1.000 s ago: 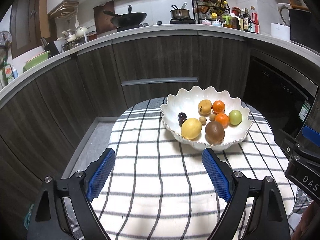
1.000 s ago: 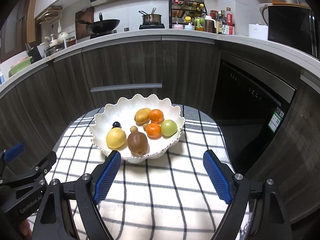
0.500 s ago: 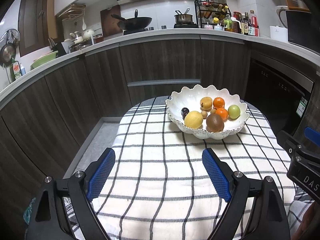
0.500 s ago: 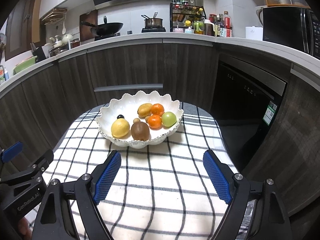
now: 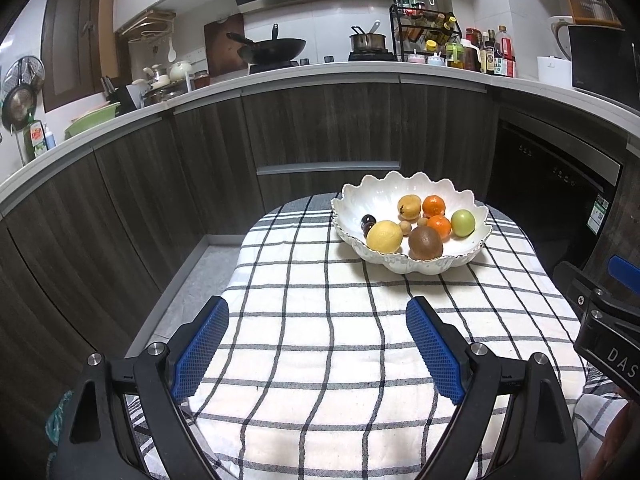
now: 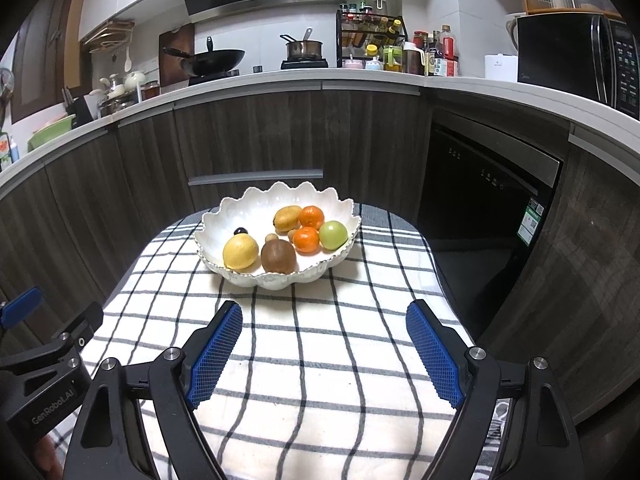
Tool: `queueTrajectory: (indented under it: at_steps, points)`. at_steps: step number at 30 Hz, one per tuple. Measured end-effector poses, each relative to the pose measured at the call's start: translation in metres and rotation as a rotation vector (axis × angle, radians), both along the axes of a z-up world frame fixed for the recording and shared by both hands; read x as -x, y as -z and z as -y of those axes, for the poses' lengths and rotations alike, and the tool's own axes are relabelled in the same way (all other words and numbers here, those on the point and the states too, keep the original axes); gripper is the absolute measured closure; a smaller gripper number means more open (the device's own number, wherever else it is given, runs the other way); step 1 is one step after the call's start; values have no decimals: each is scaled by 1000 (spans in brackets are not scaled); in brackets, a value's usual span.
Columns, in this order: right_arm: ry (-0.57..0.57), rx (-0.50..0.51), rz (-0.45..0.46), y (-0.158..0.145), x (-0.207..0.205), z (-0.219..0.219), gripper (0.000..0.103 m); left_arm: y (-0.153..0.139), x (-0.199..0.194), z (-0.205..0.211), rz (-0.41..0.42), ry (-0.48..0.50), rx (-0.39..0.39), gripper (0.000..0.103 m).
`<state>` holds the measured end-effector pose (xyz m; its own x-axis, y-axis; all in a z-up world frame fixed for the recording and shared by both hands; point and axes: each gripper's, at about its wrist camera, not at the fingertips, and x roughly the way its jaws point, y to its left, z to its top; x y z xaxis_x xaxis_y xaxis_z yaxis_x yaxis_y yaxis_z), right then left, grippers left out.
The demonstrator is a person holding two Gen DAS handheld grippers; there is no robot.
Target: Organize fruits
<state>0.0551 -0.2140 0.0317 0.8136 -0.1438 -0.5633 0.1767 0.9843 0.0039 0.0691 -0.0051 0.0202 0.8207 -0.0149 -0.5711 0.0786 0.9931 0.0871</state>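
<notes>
A white scalloped bowl [image 5: 380, 194] [image 6: 256, 210] stands at the far end of a checked cloth. It holds a lemon [image 5: 384, 236] [image 6: 240, 251], a brown kiwi [image 5: 425, 242] [image 6: 279, 256], two oranges [image 5: 434, 205] [image 6: 307, 240], a green apple [image 5: 463, 223] [image 6: 333, 235], a yellow-brown fruit [image 5: 409, 207] [image 6: 287, 218], a dark plum [image 5: 368, 222] and small tan fruits. My left gripper [image 5: 318, 320] is open and empty, well short of the bowl. My right gripper [image 6: 324, 324] is open too, with nothing between its blue pads.
The checked cloth [image 5: 320, 340] covers a small table. Dark kitchen cabinets [image 5: 320, 132] curve around behind it, with a dishwasher [image 6: 480, 200] at the right. The counter carries a wok [image 5: 276, 48], a pot [image 6: 304, 50] and bottles. The floor [image 5: 188, 280] shows at the left.
Both grippers have drawn back from the bowl, which now looks smaller and farther away. Their jaws stay open and empty.
</notes>
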Motion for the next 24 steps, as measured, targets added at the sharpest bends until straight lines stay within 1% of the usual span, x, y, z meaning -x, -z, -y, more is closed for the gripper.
queueTrajectory:
  at_steps: [24]
  points:
    - [-4,2,7,-1,2,-2,18,-2,2,1,4,0,2,12]
